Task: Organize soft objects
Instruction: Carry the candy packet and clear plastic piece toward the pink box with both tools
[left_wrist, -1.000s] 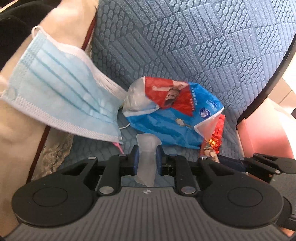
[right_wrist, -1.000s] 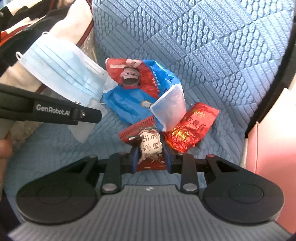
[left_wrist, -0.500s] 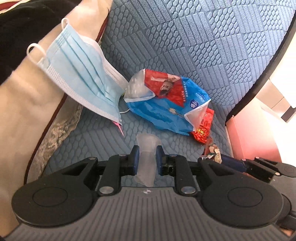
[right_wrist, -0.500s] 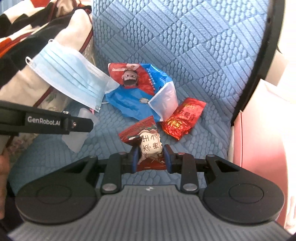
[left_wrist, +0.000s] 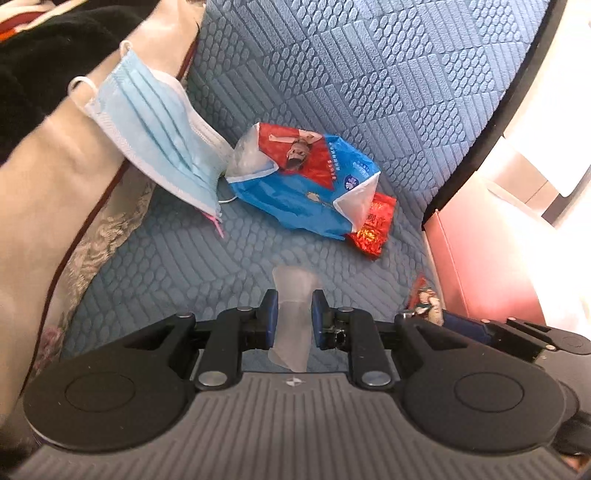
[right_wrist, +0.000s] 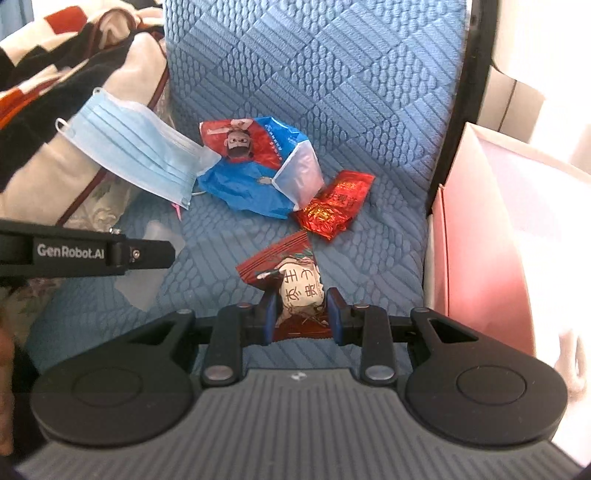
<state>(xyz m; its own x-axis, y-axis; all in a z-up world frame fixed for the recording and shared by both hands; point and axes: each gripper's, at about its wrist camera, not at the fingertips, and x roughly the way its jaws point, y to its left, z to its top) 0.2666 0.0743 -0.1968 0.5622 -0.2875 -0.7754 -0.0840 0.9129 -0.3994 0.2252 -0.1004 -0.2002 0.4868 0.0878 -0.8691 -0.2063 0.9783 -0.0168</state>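
My left gripper (left_wrist: 294, 310) is shut on a clear plastic wrapper (left_wrist: 293, 295), held above the blue quilted seat (left_wrist: 369, 92). My right gripper (right_wrist: 301, 308) is shut on a red and white snack packet (right_wrist: 291, 280), also lifted off the seat. On the cushion lie a blue and red plastic bag (right_wrist: 258, 166) and a shiny red packet (right_wrist: 336, 203) tucked against its right side. A light blue face mask (left_wrist: 155, 136) hangs off a beige cushion (left_wrist: 66, 177) on the left. The left gripper's arm (right_wrist: 85, 253) crosses the right wrist view, with the clear wrapper (right_wrist: 147, 266) under it.
A pink box (right_wrist: 487, 240) stands against the seat's right edge, beyond a black frame (right_wrist: 461, 92). Dark and patterned fabric (right_wrist: 44, 74) is piled at the upper left. A floral lace trim (left_wrist: 96, 251) edges the beige cushion. Open seat surface lies at the back.
Both grippers have drawn back and up from the pile, each still gripping its item. The bag, mask and shiny red packet look smaller and farther away; the pink box shows more.
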